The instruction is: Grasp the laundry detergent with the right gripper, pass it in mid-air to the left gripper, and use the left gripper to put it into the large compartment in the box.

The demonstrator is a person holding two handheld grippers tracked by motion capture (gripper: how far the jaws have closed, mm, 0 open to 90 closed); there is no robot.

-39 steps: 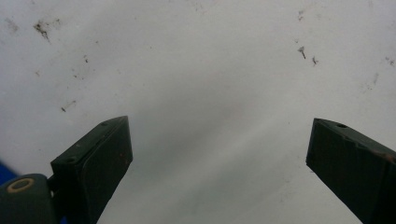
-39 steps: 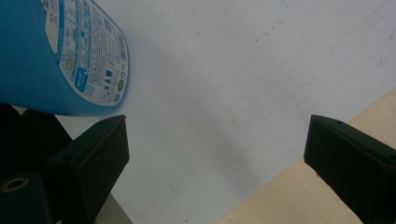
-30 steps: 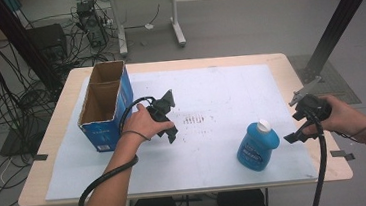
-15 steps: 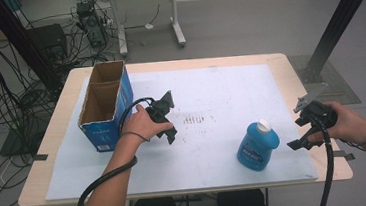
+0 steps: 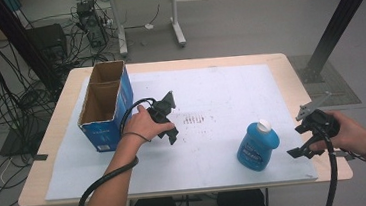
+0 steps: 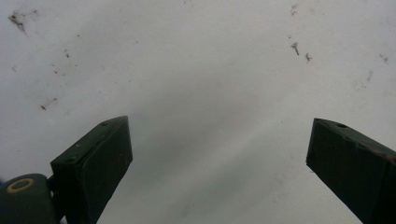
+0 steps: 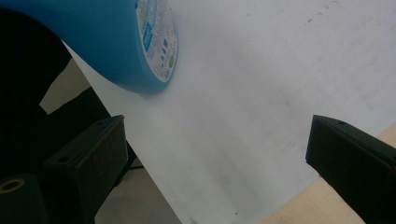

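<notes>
The right gripper (image 5: 303,133) was held above the right edge of the table (image 5: 288,68), near the front. Its two black jaws stood wide apart with nothing between them. In the right gripper view the same right gripper (image 7: 217,163) looked down at the white sheet (image 7: 261,93), and the blue bottle (image 7: 107,42) showed at the top left, apart from the jaws. From above, the blue bottle (image 5: 257,146) stood upright on the white sheet (image 5: 220,94), with a white cap on top, just to the left of that gripper and not touching it.

The left gripper (image 5: 170,116) was over the sheet near the middle, its jaws spread wide and holding nothing. In its own view the left gripper (image 6: 217,158) faced bare, spotty sheet. Just beside that hand stood an open cardboard box (image 5: 105,107) with blue sides.
</notes>
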